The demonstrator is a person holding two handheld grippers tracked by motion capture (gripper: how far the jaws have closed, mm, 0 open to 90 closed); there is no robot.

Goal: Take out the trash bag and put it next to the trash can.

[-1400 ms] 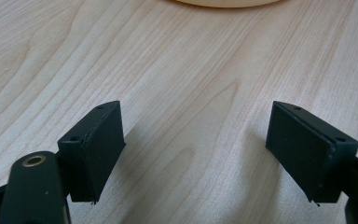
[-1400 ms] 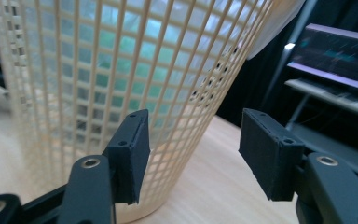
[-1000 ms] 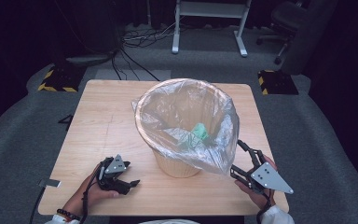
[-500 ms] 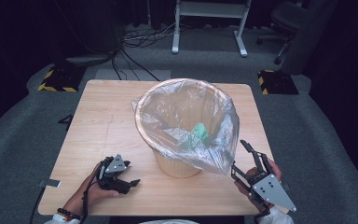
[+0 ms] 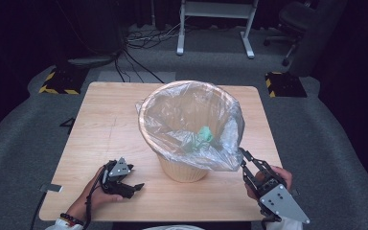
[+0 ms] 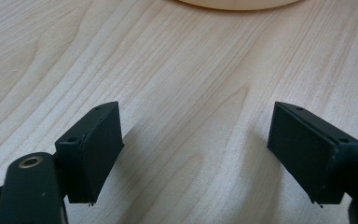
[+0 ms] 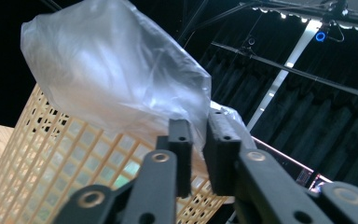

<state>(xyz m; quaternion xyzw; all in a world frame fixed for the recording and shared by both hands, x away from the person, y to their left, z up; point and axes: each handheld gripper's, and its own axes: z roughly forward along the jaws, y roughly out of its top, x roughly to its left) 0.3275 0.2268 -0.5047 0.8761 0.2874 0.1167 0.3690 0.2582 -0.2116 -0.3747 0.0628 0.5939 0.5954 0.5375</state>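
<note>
The clear bag (image 5: pixel 191 127) lines a tan lattice basket (image 5: pixel 182 170) at table centre, its hem drooping at 4 o'clock. The right gripper (image 5: pixel 243 154), wide apart a second ago, has just been closing and now pinches that hem. The left gripper (image 5: pixel 133 184) rests at 7 o'clock, jaws apart.

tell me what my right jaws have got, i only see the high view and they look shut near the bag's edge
Observer: In the right gripper view, the right gripper has its jaws pinched on the hanging edge of the clear bag.
Operator: is the basket caught in there too
Observer: No. The lattice basket sits behind and below the jaws, with plastic alone between them.
Operator: and the left jaws, open or shut
Observer: The left gripper view shows the left gripper open, its jaws wide apart over the bare table with nothing between them.
</note>
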